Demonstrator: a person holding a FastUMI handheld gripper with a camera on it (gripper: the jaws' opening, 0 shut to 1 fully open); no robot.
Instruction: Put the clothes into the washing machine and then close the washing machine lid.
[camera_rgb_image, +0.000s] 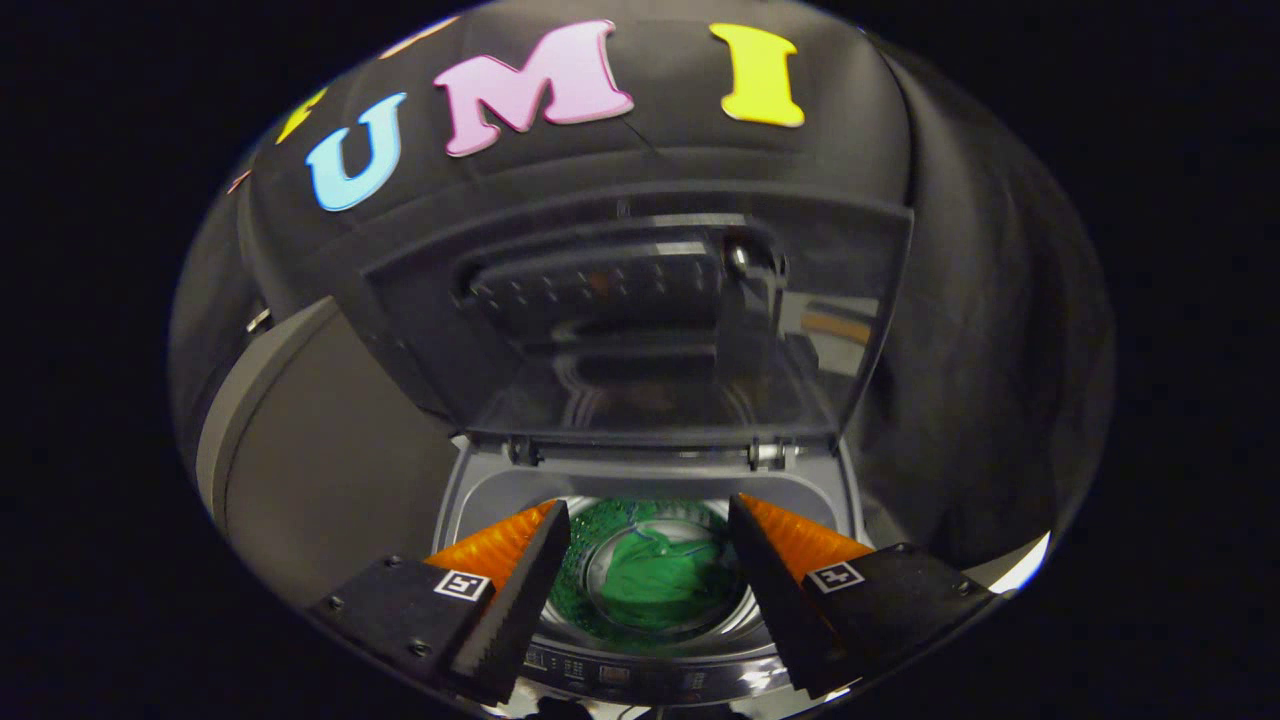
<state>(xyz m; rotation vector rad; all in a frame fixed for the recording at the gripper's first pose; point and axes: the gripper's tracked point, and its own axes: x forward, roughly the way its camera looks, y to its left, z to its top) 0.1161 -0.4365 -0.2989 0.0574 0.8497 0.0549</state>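
A crumpled green cloth garment (662, 580) lies at the bottom of the round, perforated metal drum (600, 560) of a grey top-loading washing machine (500, 490), bunched roughly in the middle of the drum floor, and the drum wall around it picks up a green tint. The drum opening sits inside the machine's pale grey top frame, whose back edge carries two hinges. From that back edge the machine's dark grey lid with a transparent, glossy window panel (640, 320) stands raised and leaning back, so the tub is uncovered; the window reflects the drum's rings and some pale shapes that are too blurred to identify. Along the front edge of the machine's top runs a dark glossy control strip (620, 675) with small markings that are too small to make out. The hand-held gripper (650, 515) hovers above the drum opening with its two ridged fingers spread well apart, touching nothing and holding nothing; the garment is seen down between them, lying well below the fingertips. Each finger carries a small square black-and-white marker near its base. To the left of the washing machine stands a smooth grey, rounded panel or housing (320, 440), just beside the machine's left side. Behind the lid hangs the booth's black cloth wall (980, 330).
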